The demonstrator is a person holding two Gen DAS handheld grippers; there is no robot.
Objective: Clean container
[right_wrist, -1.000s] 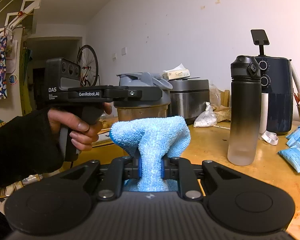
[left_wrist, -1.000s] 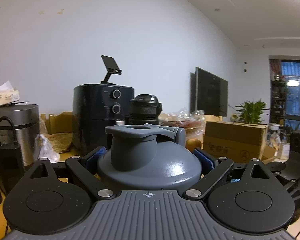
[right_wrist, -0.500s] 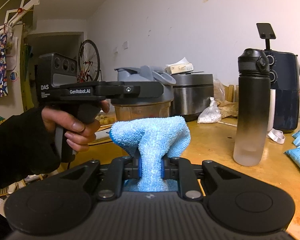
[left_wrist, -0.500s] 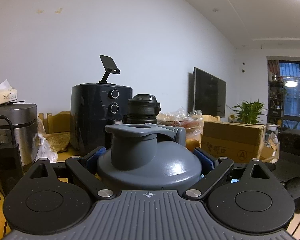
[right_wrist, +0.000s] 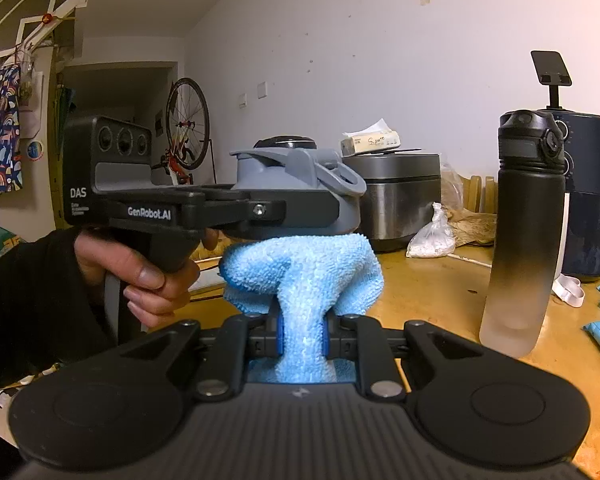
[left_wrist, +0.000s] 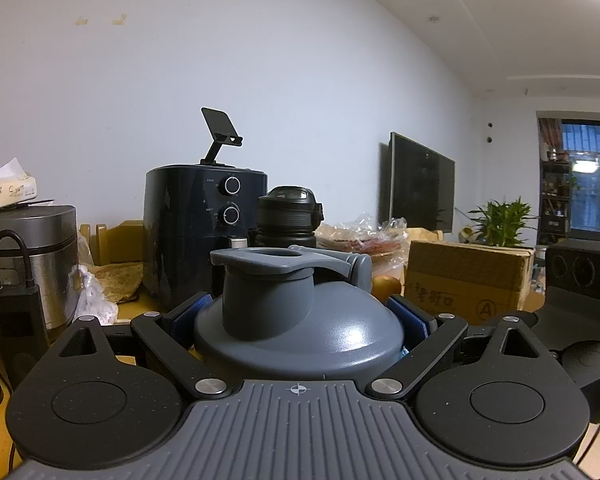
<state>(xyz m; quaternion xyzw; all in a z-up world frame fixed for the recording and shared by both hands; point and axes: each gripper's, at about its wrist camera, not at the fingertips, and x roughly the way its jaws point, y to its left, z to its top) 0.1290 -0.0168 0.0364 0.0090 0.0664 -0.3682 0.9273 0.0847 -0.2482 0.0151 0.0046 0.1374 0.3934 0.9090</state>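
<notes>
Right gripper (right_wrist: 302,336): jaws narrow, pinching blue cloth (right_wrist: 304,268). Cloth top touches underside of grey container lid (right_wrist: 300,184). Left gripper (left_wrist: 298,316): 2 blue pads clamp container (left_wrist: 300,320) at lid, above wooden table (right_wrist: 440,288). Beyond: black-to-frosted bottle (right_wrist: 524,232), rice cooker (right_wrist: 396,196), air fryer (left_wrist: 204,232).
</notes>
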